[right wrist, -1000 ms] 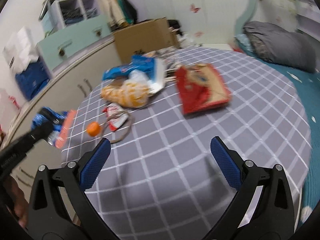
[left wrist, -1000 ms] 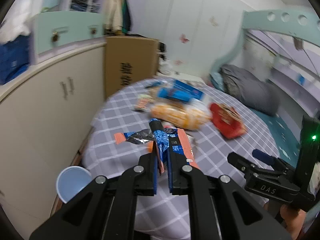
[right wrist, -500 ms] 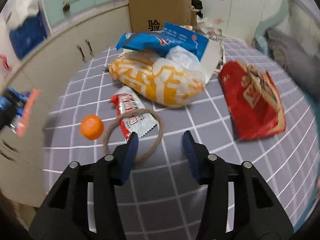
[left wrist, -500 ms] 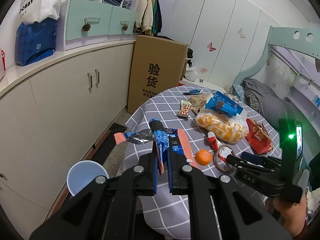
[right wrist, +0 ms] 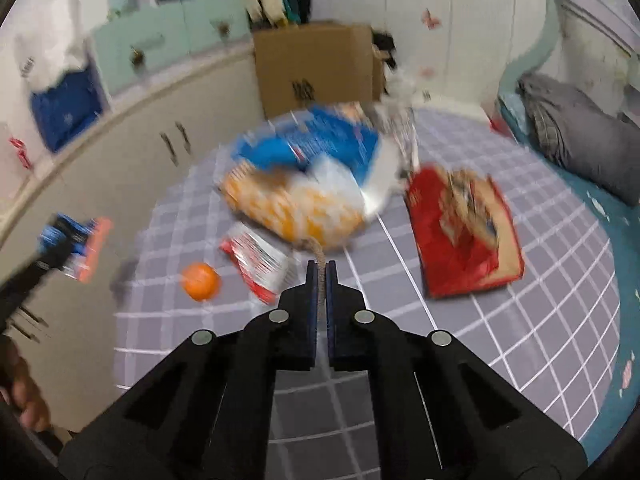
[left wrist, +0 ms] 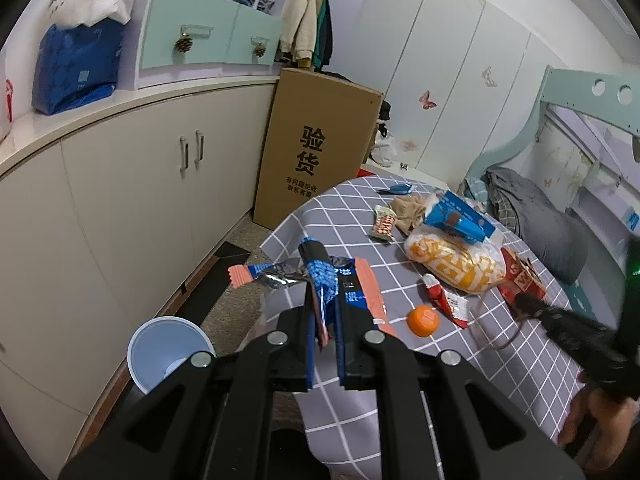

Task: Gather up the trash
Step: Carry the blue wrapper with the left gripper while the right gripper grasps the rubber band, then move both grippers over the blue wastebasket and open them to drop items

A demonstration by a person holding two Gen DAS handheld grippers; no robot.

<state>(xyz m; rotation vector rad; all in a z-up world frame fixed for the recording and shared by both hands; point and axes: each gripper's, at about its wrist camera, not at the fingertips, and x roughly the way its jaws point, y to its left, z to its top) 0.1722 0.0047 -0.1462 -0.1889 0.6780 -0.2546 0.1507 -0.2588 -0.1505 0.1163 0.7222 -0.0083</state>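
Note:
My left gripper (left wrist: 325,316) is shut on a blue and orange wrapper (left wrist: 320,276), held over the table's left edge above a pale blue bin (left wrist: 166,354) on the floor. My right gripper (right wrist: 320,276) is shut on a brown rope loop (right wrist: 318,254) and lifts it off the grey checked table (right wrist: 520,320). Under it lie a red and white wrapper (right wrist: 256,260) and an orange (right wrist: 200,281). A yellow bag (right wrist: 296,208), a blue package (right wrist: 316,144) and a red bag (right wrist: 460,224) lie further back. The right gripper also shows in the left wrist view (left wrist: 532,304).
Cream cabinets (left wrist: 120,184) run along the left. A tall cardboard box (left wrist: 316,152) stands behind the table. A bed with a grey pillow (left wrist: 548,220) is on the right. More small wrappers (left wrist: 384,222) lie at the table's far side.
My right gripper closed on the rope loop and raised it. My left gripper carried the wrapper leftward past the table edge, toward the bin.

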